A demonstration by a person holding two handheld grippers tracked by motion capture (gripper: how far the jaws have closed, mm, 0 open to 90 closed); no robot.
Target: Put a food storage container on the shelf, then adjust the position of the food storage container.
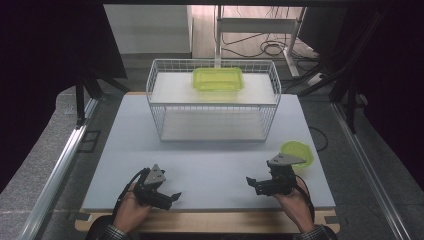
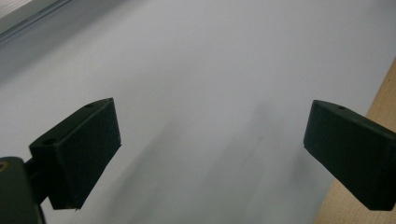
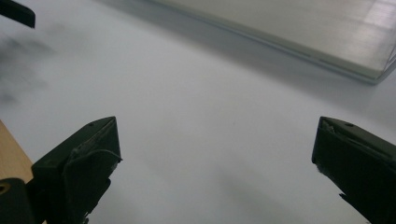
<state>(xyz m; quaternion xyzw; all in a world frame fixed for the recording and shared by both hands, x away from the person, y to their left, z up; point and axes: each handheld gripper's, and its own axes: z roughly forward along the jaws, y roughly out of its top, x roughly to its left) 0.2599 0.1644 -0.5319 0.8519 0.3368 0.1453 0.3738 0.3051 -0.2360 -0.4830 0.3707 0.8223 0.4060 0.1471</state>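
We wore plaid cuffs point(image 1: 114, 233), and our two black grippers, left point(image 1: 172, 197) and right point(image 1: 251, 182), carried blocky jaws, grey three-cornered plates and trailing black cables.

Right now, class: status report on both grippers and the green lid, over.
Left gripper open, right gripper open, both empty. Green lid beside right gripper, untouched. Nothing between them.

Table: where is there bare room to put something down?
The wide mat between the rack and both tongs, left and right, is bare. Tighter at the right edge, where a green lid lies behind the right tongs.
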